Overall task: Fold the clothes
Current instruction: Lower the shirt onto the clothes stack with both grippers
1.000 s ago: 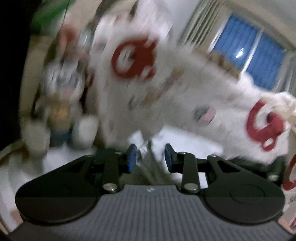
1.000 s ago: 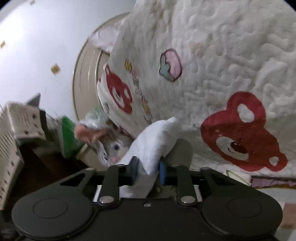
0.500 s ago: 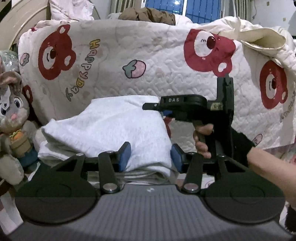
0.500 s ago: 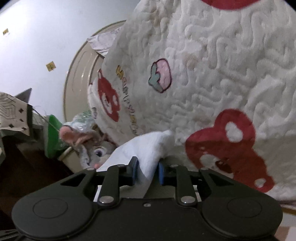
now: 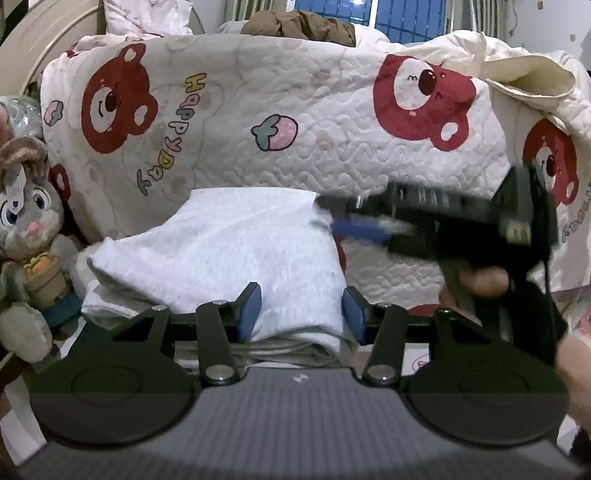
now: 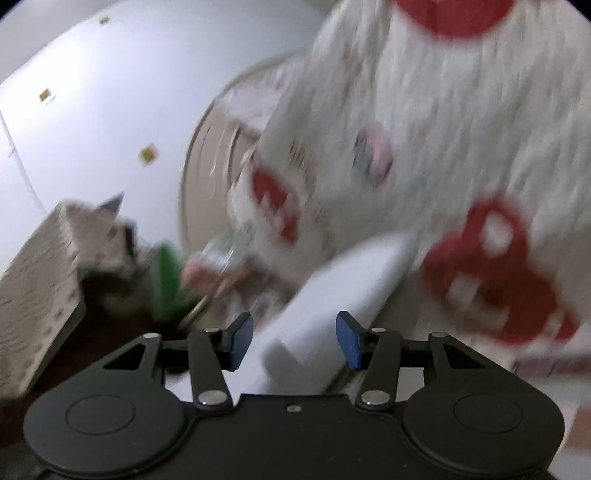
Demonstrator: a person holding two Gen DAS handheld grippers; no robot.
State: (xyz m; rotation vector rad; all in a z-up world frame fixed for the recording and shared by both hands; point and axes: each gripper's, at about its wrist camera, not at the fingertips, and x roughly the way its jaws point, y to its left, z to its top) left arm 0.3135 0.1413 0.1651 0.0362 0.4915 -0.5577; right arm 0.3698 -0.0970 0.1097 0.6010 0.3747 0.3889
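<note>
A folded white garment [image 5: 236, 251] lies in a low stack against the bear-print quilt. My left gripper [image 5: 301, 314] is open, its blue pads straddling the stack's near edge without pinching it. In the left wrist view the right gripper [image 5: 364, 225] is a blurred black tool at the garment's right side, with a hand [image 5: 480, 280] on its grip. In the right wrist view, which is blurred, my right gripper [image 6: 294, 341] stands open with the white garment [image 6: 340, 291] running between its spread blue pads.
A white quilt [image 5: 332, 122] with red bears hangs behind the stack. A grey plush rabbit [image 5: 29, 229] sits at the left. Brown clothing [image 5: 299, 22] lies on top of the quilt, with a blue window behind. A patterned box [image 6: 37, 288] stands left in the right wrist view.
My right gripper, shut on the white garment before, has opened and is moving. My left gripper swung round to face the stack and has opened a little wider.
</note>
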